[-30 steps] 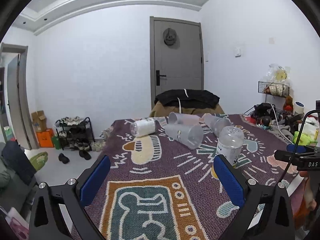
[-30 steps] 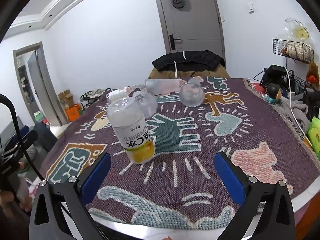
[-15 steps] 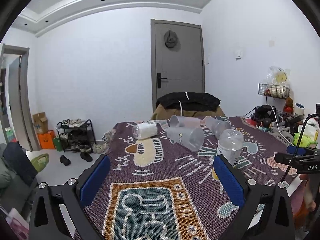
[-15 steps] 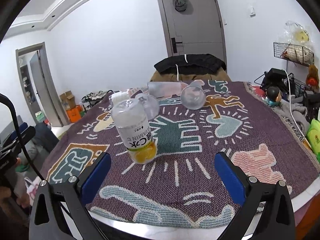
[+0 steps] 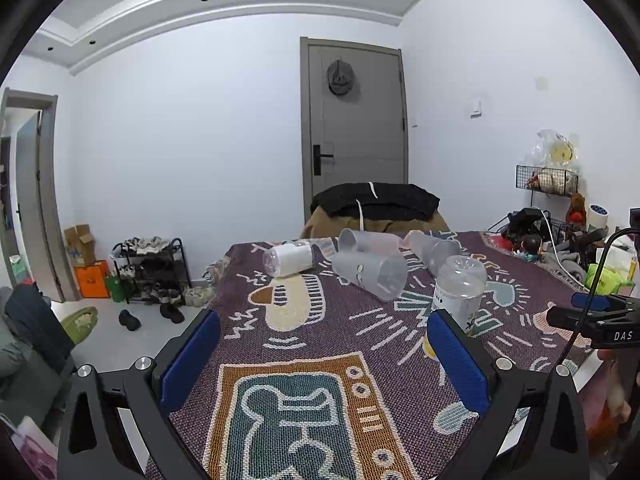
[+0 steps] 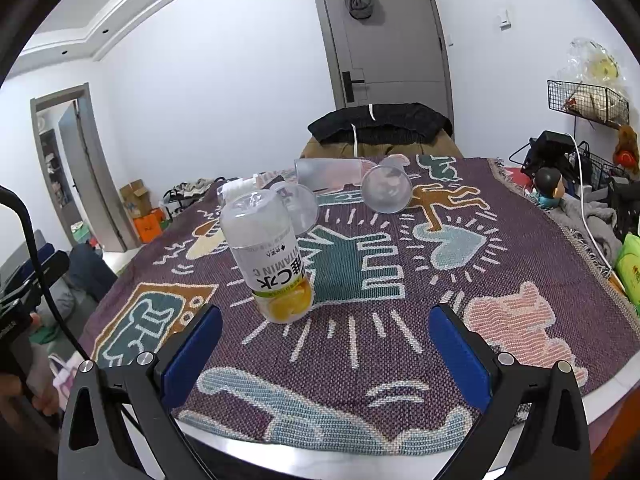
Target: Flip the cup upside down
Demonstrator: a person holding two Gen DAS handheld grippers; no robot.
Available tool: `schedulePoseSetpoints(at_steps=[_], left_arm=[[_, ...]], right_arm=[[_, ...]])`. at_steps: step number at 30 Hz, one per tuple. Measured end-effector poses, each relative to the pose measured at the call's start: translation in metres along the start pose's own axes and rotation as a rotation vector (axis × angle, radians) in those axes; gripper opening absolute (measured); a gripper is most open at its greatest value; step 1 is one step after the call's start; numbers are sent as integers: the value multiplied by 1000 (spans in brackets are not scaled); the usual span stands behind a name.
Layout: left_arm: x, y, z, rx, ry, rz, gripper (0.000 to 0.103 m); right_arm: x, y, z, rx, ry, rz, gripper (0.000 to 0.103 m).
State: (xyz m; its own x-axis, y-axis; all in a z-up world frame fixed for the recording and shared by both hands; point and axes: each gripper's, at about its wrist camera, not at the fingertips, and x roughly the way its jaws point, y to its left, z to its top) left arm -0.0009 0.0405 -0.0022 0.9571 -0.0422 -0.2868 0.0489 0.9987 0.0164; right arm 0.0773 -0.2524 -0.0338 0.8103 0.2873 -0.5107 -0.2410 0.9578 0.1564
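Observation:
Three frosted clear cups lie on their sides at the far part of the patterned tablecloth: one nearest [image 5: 370, 274] [image 6: 296, 206], one behind it [image 5: 368, 240] [image 6: 328, 174], one to the right [image 5: 434, 246] [image 6: 386, 190]. A Vitamin C bottle [image 5: 458, 292] [image 6: 270, 256] stands upside down in front of them. My left gripper [image 5: 320, 364] is open and empty above the near left of the cloth. My right gripper [image 6: 324, 360] is open and empty at the near edge, the bottle just ahead to its left.
A white-labelled bottle [image 5: 288, 258] lies on its side at the far left of the cloth [image 6: 400, 320]. A chair with black clothing [image 5: 376, 200] stands behind the table. Clutter and a wire rack [image 6: 588, 100] are at the right, a shoe rack [image 5: 150, 268] at the left.
Both grippers have drawn back and risen slightly, so the table sits lower in view. Both stay open and empty. The cups and bottles have not moved.

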Motion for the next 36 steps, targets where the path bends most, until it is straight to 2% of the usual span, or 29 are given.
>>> schedulePoseSetpoints(at_steps=[36], left_arm=[[0,-2,-1,11,3,-6,103]], right_arm=[[2,1,-1,-1,18,2,103]])
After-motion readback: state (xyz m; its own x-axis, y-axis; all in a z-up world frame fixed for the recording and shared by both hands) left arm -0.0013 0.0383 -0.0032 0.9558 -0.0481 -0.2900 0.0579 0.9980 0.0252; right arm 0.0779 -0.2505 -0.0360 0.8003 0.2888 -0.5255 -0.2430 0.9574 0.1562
